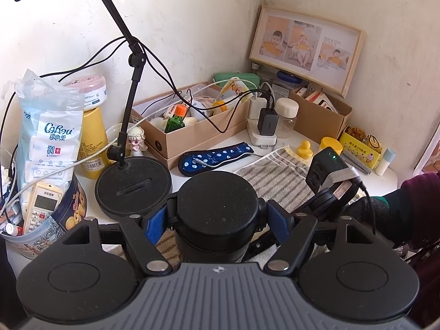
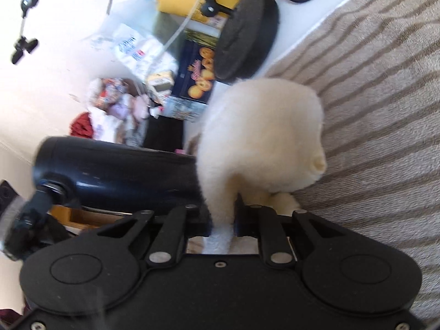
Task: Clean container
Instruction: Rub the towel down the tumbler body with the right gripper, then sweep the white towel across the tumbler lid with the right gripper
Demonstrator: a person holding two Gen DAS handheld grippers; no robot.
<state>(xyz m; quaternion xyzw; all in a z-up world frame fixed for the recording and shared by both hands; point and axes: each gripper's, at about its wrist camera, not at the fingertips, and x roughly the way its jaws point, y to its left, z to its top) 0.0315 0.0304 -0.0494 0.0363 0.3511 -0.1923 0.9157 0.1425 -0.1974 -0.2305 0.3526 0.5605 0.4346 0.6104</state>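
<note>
From my left wrist camera, the black container's (image 1: 218, 206) body was hidden below its lid and my gripper. My right-hand view was blurred: the cream cloth (image 2: 261, 143) covered the container's far end, and the cookie tin (image 2: 198, 74) stood half hidden behind it.

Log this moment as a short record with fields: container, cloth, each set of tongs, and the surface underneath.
container: black cylindrical bottle with a round flat lid, gripped at its sides
left tongs: shut on the bottle, blue pads against its body
cloth: fluffy cream-white cleaning cloth, bunched, lying against the bottle's dark side
right tongs: shut on the cloth, which is pinched between the pads
surface: beige striped towel spread on a white table
nearby: round black stand base beside the bottle
</note>
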